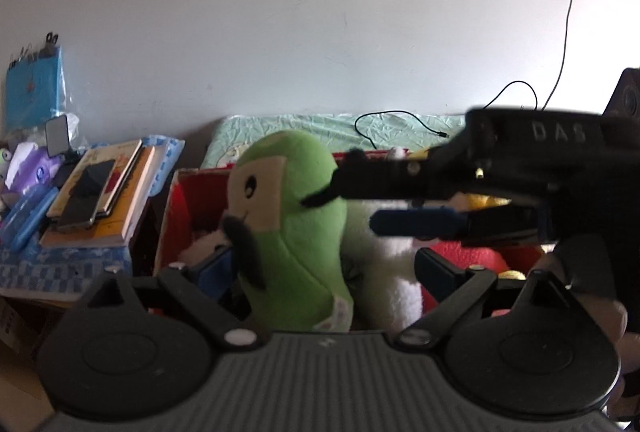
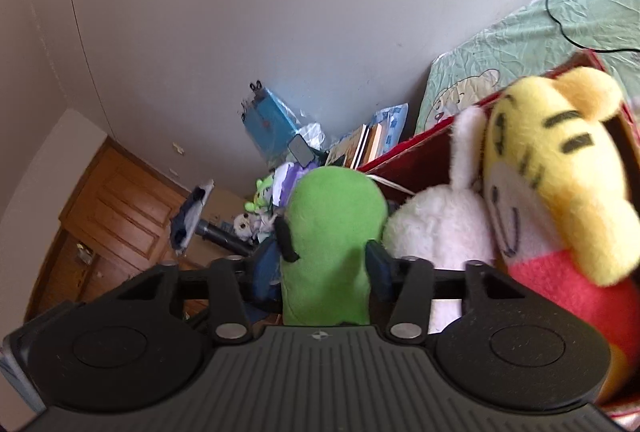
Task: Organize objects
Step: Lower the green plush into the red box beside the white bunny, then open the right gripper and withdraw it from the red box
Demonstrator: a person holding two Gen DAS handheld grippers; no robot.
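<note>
A green plush toy [image 1: 296, 232] with a tan face and black moustache stands at the left end of a red box [image 1: 176, 216]. My right gripper [image 2: 326, 264] is shut on the green plush [image 2: 332, 232]; it also reaches in from the right in the left wrist view [image 1: 356, 200]. My left gripper [image 1: 320, 272] is open, its fingers either side of the green plush's lower body. A white plush [image 2: 436, 232] and a yellow tiger plush [image 2: 560, 168] sit in the box beside it.
A stack of books with a phone [image 1: 96, 200] lies on a blue checked cloth to the left. A blue bag [image 1: 36, 92] leans on the wall. A green bedsheet [image 1: 312, 128] with a black cable [image 1: 400, 128] lies behind the box. A wooden door [image 2: 116, 216] is at lower left.
</note>
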